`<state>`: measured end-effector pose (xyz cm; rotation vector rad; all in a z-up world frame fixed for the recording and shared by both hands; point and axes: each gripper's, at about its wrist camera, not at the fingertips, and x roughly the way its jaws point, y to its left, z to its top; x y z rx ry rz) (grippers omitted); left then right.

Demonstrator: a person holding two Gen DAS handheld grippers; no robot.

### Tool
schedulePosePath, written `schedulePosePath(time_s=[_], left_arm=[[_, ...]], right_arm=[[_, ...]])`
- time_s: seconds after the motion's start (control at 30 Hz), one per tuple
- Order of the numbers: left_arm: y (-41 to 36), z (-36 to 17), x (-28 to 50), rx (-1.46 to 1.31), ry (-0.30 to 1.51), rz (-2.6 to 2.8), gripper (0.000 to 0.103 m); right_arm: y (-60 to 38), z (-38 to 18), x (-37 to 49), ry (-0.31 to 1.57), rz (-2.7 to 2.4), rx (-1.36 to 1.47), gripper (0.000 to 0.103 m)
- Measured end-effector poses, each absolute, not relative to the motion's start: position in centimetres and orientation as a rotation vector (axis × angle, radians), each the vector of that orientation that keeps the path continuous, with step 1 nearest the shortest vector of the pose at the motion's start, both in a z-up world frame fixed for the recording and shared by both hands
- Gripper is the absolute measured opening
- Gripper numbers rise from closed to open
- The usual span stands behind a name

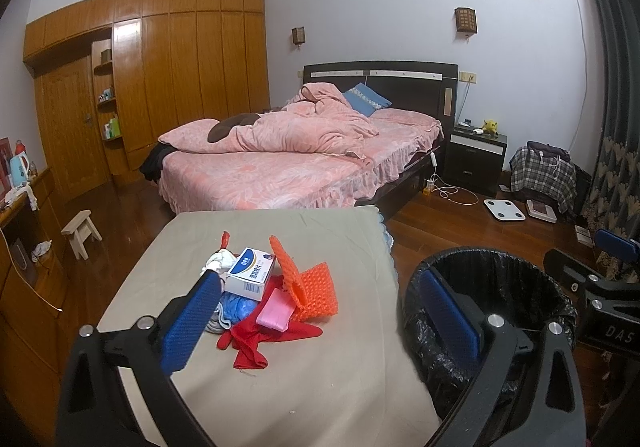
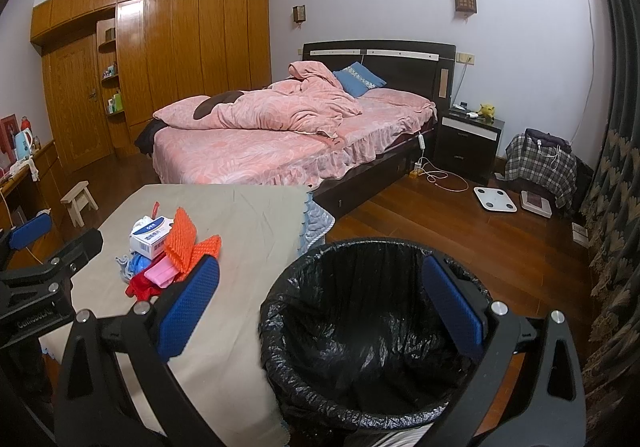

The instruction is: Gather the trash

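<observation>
Both grippers, left (image 1: 316, 311) and right (image 2: 320, 307), are spread and empty; I'd pinch the near red cloth (image 1: 256, 343) first, then carry it right to the bin (image 2: 360, 327).

A table draped in a beige cloth (image 1: 320, 367) carried one heap near its middle: a white-and-blue box (image 1: 250, 273) resting on a red cloth (image 1: 256, 335), beside orange foam netting (image 1: 310, 287), a pink packet (image 1: 274, 313) and blue crumpled plastic (image 1: 238, 305).

Left gripper (image 1: 320, 311): jaws spread wide, blue pads (image 1: 188, 323) facing inward, nothing between them. Right gripper (image 2: 320, 303): same wide spread, empty, held level just beside the left.
</observation>
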<state>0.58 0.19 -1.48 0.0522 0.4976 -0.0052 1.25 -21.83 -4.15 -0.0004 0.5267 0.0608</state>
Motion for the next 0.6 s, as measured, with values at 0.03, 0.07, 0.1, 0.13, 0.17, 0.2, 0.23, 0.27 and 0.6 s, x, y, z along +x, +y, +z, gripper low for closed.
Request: schedulePosePath(time_s=[0.03, 0.07, 0.1, 0.13, 0.17, 0.2, 0.23, 0.27, 0.6], left_arm=[[0.2, -1.6, 0.6, 0.052, 0.497, -0.005, 0.097], [0.2, -1.5, 0.6, 0.052, 0.498, -0.006, 0.097], [0.2, -1.5, 0.6, 0.052, 0.498, -0.006, 0.097], [0.2, -1.5, 0.6, 0.052, 0.498, -0.005, 0.097], [0.2, -1.5, 0.6, 0.053, 0.498, -0.006, 0.097], [0.2, -1.5, 0.6, 0.053, 0.497, -0.005, 0.097], [0.2, -1.5, 0.6, 0.053, 0.497, -0.005, 0.097], [0.2, -1.5, 0.6, 0.052, 0.498, -0.006, 0.097], [0.2, -1.7, 0.6, 0.051, 0.501, -0.005, 0.097]], right_arm=[[-21.9, -4.1, 1.3, 0.527, 0.06, -0.001, 0.098], [-21.9, -4.0, 1.3, 0.527, 0.06, -0.002, 0.098], [-21.8, -4.1, 1.3, 0.526, 0.06, -0.002, 0.098], [-21.9, -4.0, 1.3, 0.527, 0.06, -0.001, 0.098], [-21.9, -4.0, 1.3, 0.528, 0.06, -0.001, 0.098], [-21.8, -4.2, 1.3, 0.529, 0.059, 0.001, 0.098], [-21.9, -4.1, 1.3, 0.529, 0.06, 0.001, 0.098], [-22.0, -4.0, 1.3, 0.528, 0.061, 0.0, 0.098], [-21.3, -5.5, 1.6, 0.533, 0.064, 0.005, 0.098]])
